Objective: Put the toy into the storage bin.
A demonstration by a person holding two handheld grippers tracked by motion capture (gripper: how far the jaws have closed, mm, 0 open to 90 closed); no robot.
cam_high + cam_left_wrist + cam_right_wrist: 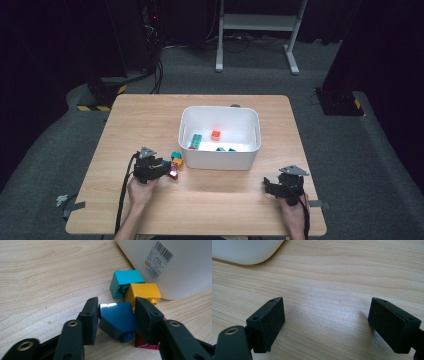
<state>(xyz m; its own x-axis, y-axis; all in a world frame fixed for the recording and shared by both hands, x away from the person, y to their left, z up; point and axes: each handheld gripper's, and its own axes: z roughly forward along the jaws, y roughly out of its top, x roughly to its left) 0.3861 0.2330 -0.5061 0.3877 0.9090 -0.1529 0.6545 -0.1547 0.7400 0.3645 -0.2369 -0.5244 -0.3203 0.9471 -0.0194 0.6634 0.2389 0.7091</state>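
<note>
Left gripper (117, 315): jaws clamped on the dark blue block (117, 320)
Dark blue block: on the counter (45, 277), near the yellow block (143, 291) and white bin (180, 265)
Right gripper (327, 322): jaws wide, nothing between

A light wooden table (150, 115) carried a white bin (220, 159) near its middle. Just beside the bin's front left corner (touching or nearly so) lay a teal brick (126, 281), a yellow brick (143, 292) and a magenta brick (141, 342).
</note>
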